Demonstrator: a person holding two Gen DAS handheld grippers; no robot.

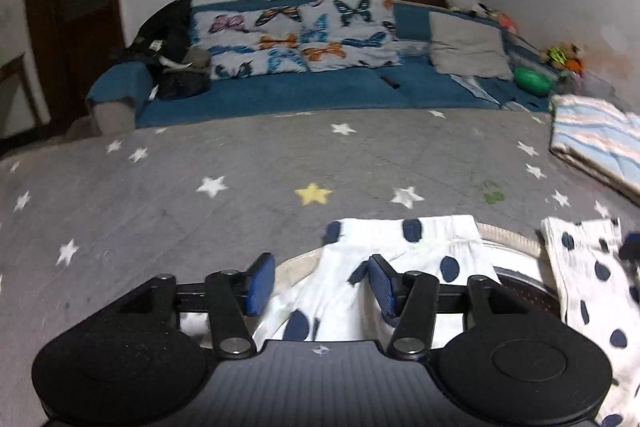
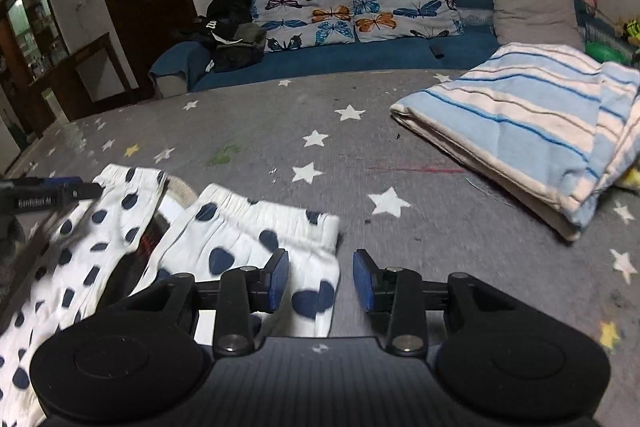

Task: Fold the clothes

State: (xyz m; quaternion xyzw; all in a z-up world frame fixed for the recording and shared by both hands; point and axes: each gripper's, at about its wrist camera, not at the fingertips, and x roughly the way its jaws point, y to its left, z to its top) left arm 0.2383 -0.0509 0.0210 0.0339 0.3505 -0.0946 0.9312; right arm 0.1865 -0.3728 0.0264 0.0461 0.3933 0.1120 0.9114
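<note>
Holding our left gripper open above the white cotton garment with navy polka dots, we see cloth between its blue pads, ungripped. Our right gripper gapes too, at the garment's three-o'clock edge on the grey star-printed mat. A folded blue-striped blanket lies at two o'clock.

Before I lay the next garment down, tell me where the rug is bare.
Bare rug runs from the spotted shorts to the sofa, and left of them. The striped blanket crowds the right; between it and the shorts is a narrower strip.
</note>
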